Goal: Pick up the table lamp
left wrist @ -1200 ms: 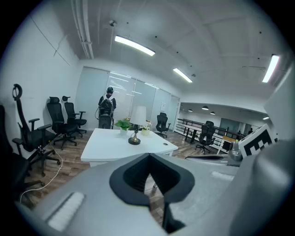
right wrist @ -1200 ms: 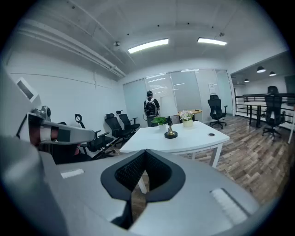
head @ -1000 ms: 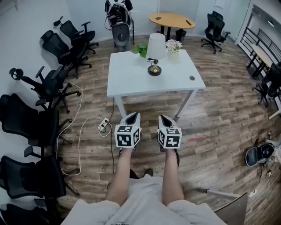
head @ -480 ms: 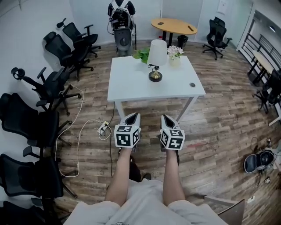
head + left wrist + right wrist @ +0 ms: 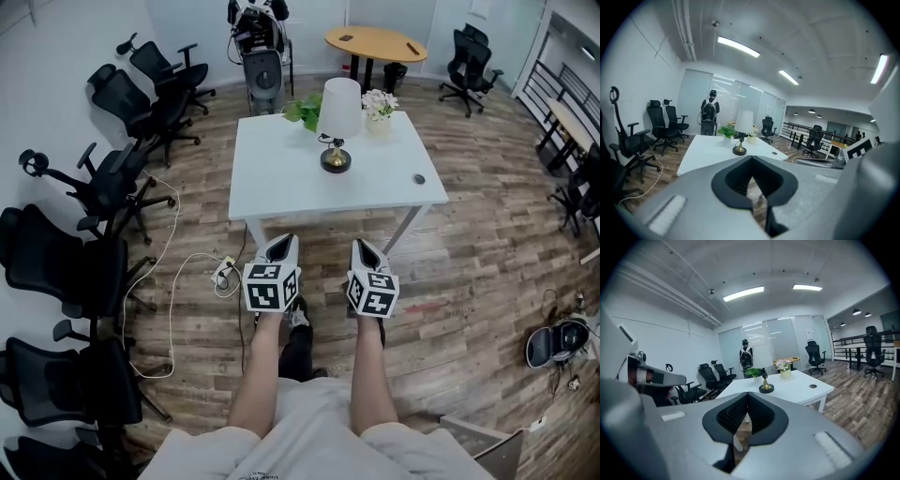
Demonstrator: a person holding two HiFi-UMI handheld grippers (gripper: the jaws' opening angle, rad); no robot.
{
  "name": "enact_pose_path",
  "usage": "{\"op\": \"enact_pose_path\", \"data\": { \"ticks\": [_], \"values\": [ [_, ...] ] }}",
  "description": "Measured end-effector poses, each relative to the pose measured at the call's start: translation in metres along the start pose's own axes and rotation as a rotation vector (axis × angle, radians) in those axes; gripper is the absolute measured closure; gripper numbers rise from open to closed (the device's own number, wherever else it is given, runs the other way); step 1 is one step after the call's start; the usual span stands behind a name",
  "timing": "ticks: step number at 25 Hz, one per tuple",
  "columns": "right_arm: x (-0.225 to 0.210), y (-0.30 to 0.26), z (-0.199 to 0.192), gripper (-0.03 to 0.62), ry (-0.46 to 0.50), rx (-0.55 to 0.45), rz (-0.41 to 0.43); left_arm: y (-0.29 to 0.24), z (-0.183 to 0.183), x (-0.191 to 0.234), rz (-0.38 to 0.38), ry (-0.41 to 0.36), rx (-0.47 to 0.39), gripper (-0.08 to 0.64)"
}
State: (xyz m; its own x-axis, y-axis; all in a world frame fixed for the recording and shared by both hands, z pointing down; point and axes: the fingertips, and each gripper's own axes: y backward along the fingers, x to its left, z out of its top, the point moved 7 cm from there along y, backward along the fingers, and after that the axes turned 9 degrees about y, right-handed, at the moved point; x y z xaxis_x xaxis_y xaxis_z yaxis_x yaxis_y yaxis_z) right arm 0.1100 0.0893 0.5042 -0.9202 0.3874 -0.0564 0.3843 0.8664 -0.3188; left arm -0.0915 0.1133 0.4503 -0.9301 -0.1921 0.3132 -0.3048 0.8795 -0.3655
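The table lamp (image 5: 338, 111), with a white shade and a brass base, stands upright near the far side of the white table (image 5: 281, 183). Both grippers are held side by side in front of the table's near edge, well short of the lamp. My left gripper (image 5: 282, 246) is shut with nothing in it, and so is my right gripper (image 5: 363, 248). In the left gripper view the lamp (image 5: 740, 136) stands past the shut left gripper (image 5: 751, 158). In the right gripper view the lamp's base (image 5: 766, 388) shows beyond the shut right gripper (image 5: 747, 394).
A green plant (image 5: 302, 108) and a flower vase (image 5: 379, 103) flank the lamp, and a small round object (image 5: 419, 178) lies at the table's right. Black office chairs (image 5: 112, 183) line the left wall. A power strip (image 5: 223, 272) with cable lies on the floor.
The table and lamp have drawn slightly nearer in the head view. A shoe now shows between the grippers. Both grippers keep their pose and stay shut.
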Motion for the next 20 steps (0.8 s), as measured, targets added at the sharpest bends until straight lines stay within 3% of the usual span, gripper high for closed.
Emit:
{"op": "enact_pose_path", "data": {
  "ticks": [7, 20],
  "values": [
    [-0.022, -0.046, 0.015, 0.569, 0.026, 0.034, -0.01, -0.057, 0.013, 0.009, -0.042, 0.016, 0.027, 0.56],
    [-0.07, -0.13, 0.053, 0.569, 0.065, 0.046, -0.075, -0.164, 0.07, 0.025, -0.121, 0.056, 0.035, 0.56]
  ]
}}
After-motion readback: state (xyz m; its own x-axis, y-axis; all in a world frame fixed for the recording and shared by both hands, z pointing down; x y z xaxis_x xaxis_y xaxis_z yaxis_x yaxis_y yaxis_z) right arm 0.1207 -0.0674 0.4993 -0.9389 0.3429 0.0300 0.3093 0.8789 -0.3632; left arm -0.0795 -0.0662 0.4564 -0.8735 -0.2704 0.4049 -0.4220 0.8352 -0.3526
